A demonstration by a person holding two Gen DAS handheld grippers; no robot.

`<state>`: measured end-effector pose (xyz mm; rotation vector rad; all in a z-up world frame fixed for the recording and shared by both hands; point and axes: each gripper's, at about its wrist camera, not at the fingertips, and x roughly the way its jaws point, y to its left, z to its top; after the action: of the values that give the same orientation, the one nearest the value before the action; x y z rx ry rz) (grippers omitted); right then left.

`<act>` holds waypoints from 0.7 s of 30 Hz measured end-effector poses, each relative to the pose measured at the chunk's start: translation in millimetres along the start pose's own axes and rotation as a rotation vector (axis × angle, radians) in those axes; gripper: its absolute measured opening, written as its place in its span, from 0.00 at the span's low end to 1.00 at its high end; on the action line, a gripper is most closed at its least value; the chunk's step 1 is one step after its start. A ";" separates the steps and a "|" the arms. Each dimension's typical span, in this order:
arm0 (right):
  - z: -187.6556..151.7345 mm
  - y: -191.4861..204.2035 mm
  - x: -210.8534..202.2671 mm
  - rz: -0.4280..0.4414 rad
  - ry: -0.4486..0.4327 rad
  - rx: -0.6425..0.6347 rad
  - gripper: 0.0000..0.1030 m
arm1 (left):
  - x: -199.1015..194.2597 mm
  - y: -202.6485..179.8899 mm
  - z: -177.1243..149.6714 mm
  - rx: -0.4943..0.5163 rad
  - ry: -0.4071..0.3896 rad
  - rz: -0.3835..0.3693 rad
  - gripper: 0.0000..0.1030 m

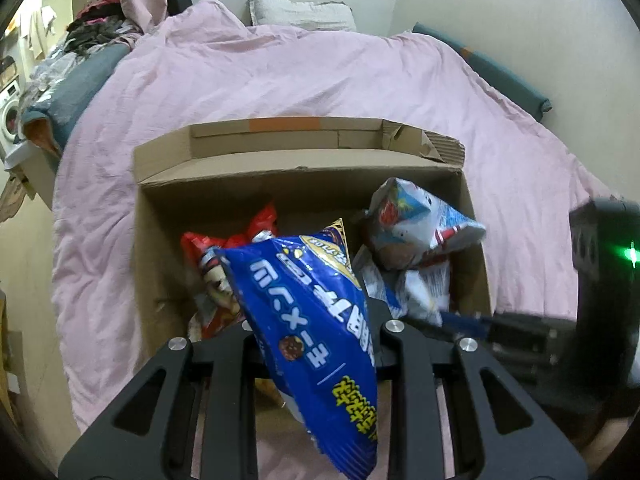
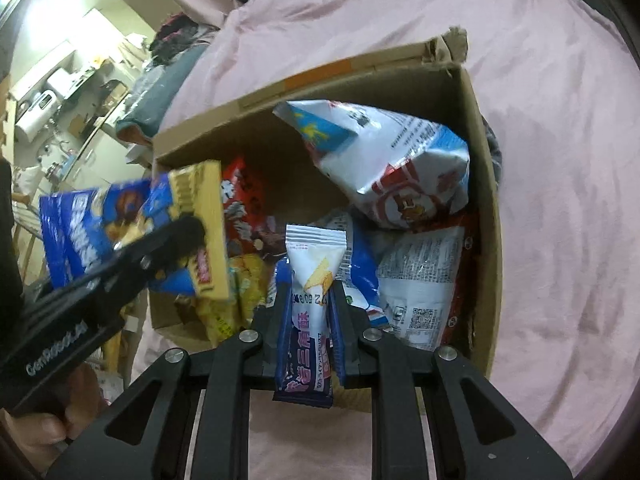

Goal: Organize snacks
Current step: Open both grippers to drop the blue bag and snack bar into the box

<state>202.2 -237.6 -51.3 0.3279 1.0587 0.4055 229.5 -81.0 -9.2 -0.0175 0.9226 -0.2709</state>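
Note:
An open cardboard box (image 1: 168,216) (image 2: 486,208) sits on a pink bed and holds several snack bags. My left gripper (image 1: 310,320) is shut on a big blue snack bag (image 1: 316,320) over the box's near edge; the bag also shows in the right wrist view (image 2: 92,232), held by that gripper (image 2: 176,240). My right gripper (image 2: 310,300) is shut on a small white and blue snack packet (image 2: 310,304) over the box's near side. A white, blue and red bag (image 1: 416,220) (image 2: 396,168) leans in the far right corner. A red bag (image 1: 224,240) (image 2: 244,200) lies at the left.
The pink duvet (image 1: 280,80) (image 2: 560,160) surrounds the box. A grey pillow (image 1: 300,12) lies at the bed's head. Cluttered furniture and clothes (image 1: 100,24) stand left of the bed. The right gripper's body (image 1: 600,280) sits right of the box.

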 end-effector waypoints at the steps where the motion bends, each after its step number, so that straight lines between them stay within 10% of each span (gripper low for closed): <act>1: 0.5 0.1 0.8 -0.004 0.001 0.002 0.18 | 4.6 -1.4 3.0 -0.002 0.001 0.003 0.21; 10: 2.8 -1.0 11.0 -0.012 0.015 0.029 0.19 | 32.6 -7.3 10.1 0.030 0.030 0.074 0.23; 17: -0.3 -9.7 9.7 -0.021 0.027 0.055 0.19 | 18.2 -3.0 7.1 0.035 -0.013 0.144 0.80; 21: 0.9 -7.6 6.0 -0.007 0.015 0.052 0.22 | 6.4 1.3 7.5 0.029 -0.023 0.171 0.81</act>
<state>206.9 -241.5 -58.9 0.3681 1.0866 0.3748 239.4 -82.0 -9.9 0.0848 0.8912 -0.1255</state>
